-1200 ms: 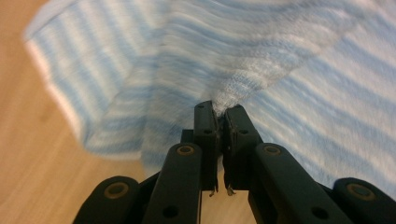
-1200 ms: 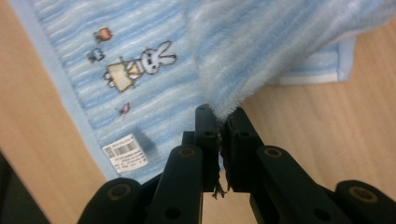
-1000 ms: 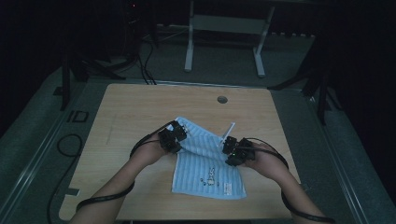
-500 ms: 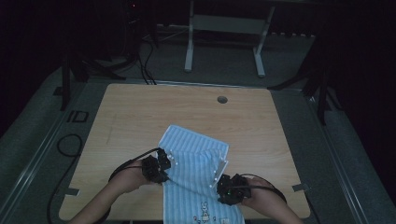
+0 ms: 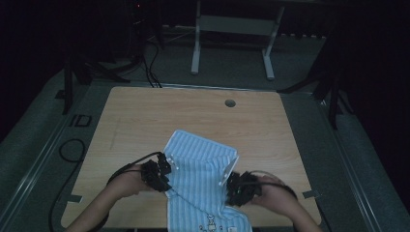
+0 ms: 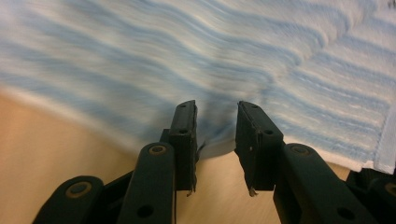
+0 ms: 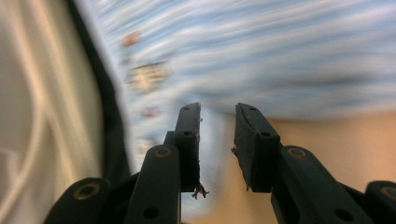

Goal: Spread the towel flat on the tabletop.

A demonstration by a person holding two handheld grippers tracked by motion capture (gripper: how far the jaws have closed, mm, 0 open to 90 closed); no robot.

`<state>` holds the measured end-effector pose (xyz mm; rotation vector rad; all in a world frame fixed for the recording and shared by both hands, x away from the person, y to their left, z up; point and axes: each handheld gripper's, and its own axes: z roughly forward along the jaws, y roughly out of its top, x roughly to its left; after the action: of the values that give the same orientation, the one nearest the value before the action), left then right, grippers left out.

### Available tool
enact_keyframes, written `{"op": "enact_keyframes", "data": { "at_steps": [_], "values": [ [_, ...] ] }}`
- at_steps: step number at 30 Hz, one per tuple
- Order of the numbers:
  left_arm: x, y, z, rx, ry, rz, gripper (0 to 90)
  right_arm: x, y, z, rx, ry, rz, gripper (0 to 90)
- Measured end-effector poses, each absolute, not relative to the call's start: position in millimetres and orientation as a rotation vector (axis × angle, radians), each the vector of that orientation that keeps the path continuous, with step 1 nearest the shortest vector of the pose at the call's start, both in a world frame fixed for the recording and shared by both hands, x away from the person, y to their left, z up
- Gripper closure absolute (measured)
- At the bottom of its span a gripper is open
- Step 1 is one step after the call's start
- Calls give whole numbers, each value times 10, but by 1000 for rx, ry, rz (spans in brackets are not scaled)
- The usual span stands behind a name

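Towel [image 5: 200,186]: blue-striped, on the counter [image 5: 145,121] near its front edge, near end draped over that edge, far part folded back on itself
Left gripper [image 5: 157,174]: at the towel's left edge, jaws just been opening, now parted a little; towel hem lying between the tips, not pinched [image 6: 215,126]
Right gripper [image 5: 240,188]: at the towel's right edge, jaws likewise just been opening, slightly spread, cloth in the gap but loose [image 7: 217,126]
Meaning: fold judged laid and released, next grasp not yet begun
Against a second ago: both grippers then farther up the counter on the towel's far corners; now nearer the front edge, towel dragged toward it
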<state>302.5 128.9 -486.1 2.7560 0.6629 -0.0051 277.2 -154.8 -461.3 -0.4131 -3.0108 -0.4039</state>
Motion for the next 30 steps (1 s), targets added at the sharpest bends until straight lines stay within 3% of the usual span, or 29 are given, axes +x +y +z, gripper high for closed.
{"op": "enact_keyframes", "data": {
  "at_steps": [7, 9, 13, 19, 30],
  "values": [
    [3211, 1407, -4701, 2710, 732, 58, 654, 3460, -1736, -4458, -619, -3063, -403, 806],
    [3233, 1354, -4711, 2696, 732, 48, 655, 3848, -1707, -4588, -734, -3065, -322, 823],
    [3217, 1159, -4825, 2705, 676, 13, 667, 4150, -1570, -4809, -785, -3075, -215, 895],
    [3173, 868, -5104, 2770, 620, -60, 707, 4334, -1391, -5141, -776, -3085, -89, 900],
    [3167, 819, -5187, 2821, 600, -100, 719, 4631, -1451, -5161, -827, -3115, -13, 900]
  ]
}}
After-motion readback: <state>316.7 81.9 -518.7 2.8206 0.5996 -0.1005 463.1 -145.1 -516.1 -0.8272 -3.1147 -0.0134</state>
